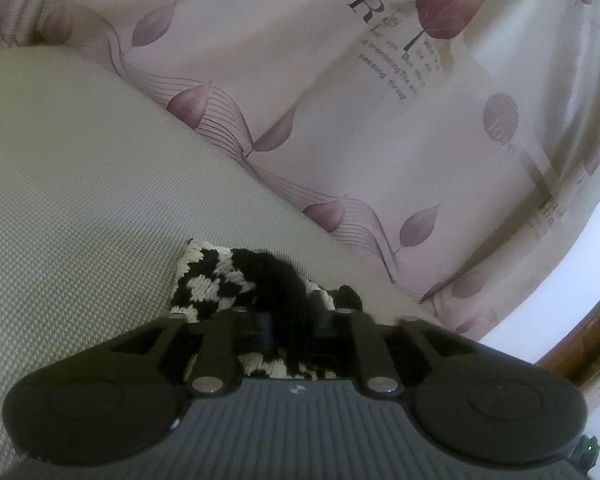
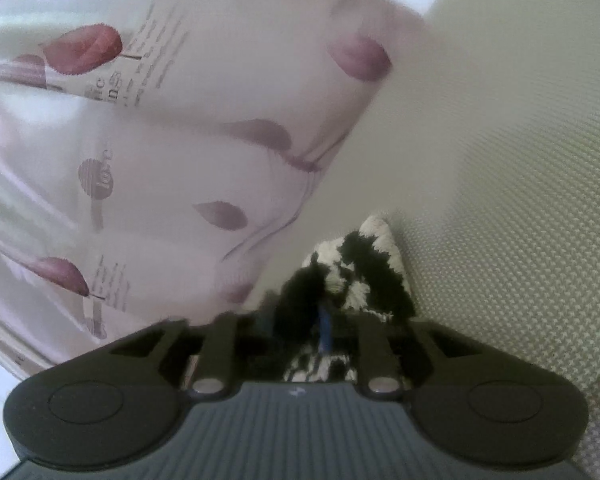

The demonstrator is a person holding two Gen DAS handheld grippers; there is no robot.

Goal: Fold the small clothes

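Observation:
A small black-and-white knitted garment [image 1: 220, 280] is bunched between the fingers of my left gripper [image 1: 290, 312], which is shut on it. The same knit [image 2: 372, 264] shows in the right wrist view, bunched in my right gripper [image 2: 296, 320], which is also shut on it. Both grippers hold it close over a grey-green woven surface [image 1: 80, 200], also seen in the right wrist view [image 2: 520, 200]. The fingertips are hidden by the knit. The right view is blurred.
A pale curtain with purple leaves and printed text [image 1: 340, 100] hangs just past the woven surface's edge; it also shows in the right wrist view [image 2: 160, 140]. A white wall and brown wood trim [image 1: 580, 344] lie at the right.

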